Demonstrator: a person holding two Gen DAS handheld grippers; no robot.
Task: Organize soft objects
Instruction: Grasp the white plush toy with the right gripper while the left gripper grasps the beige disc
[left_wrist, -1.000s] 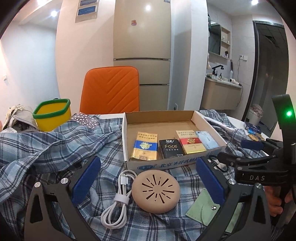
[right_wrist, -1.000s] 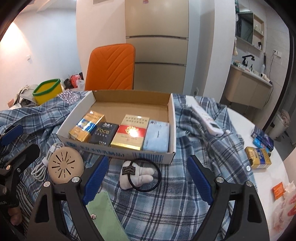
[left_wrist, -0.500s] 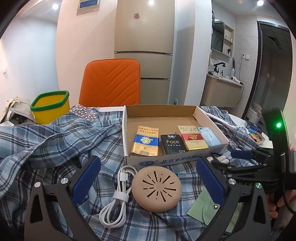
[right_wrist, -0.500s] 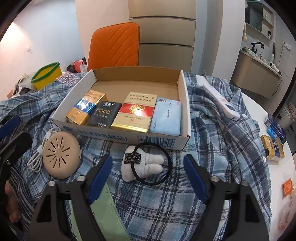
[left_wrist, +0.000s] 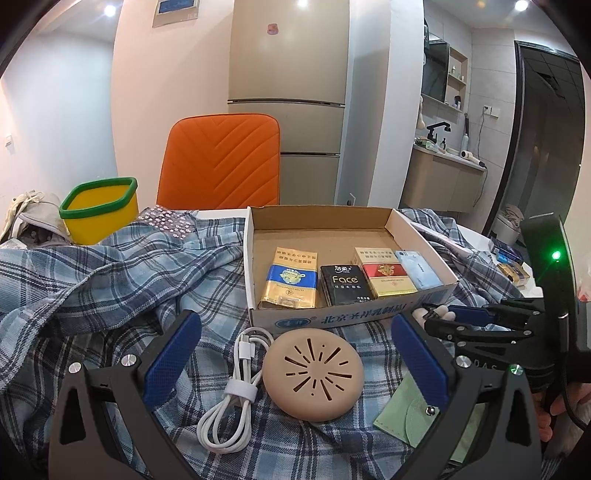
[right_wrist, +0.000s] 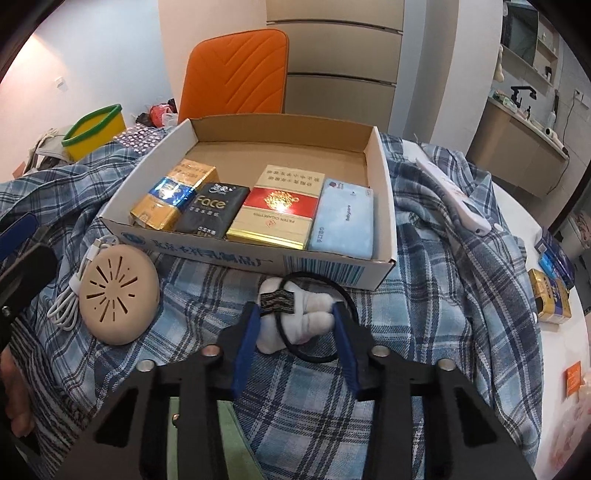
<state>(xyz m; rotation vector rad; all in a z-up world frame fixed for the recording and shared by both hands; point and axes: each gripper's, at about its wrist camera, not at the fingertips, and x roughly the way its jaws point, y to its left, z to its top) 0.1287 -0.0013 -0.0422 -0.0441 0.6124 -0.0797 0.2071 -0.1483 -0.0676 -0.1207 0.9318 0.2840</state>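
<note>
White plush, shaped like a small tooth (right_wrist: 303, 321) with a dark label and a black hair tie (right_wrist: 317, 317) looped around it, lies on the blue plaid shirt (right_wrist: 436, 302) just in front of the cardboard box (right_wrist: 384, 206). The right gripper (right_wrist: 297, 319) has its blue pads on either side of the toy, the left pad touching the labelled end and the right pad against the other end, so the jaws are closed in on it while it rests on the cloth. The left gripper (left_wrist: 295, 356) hangs with its jaws wide apart above a round beige perforated pad (left_wrist: 313, 374); a coiled white cable (left_wrist: 231, 402) lies just left of the pad and a pale green pouch (left_wrist: 413, 419) lies to its right. Inside the box four flat packs sit side by side along the front wall: a gold and blue pack (right_wrist: 173, 199), a black pack marked Face (right_wrist: 212, 210), a red and gold pack (right_wrist: 275, 206) and a light blue tissue pack (right_wrist: 343, 219). Behind the table stands an orange chair (left_wrist: 221, 158), and a yellow bin with a green rim (left_wrist: 99, 206) sits to the left.
</note>
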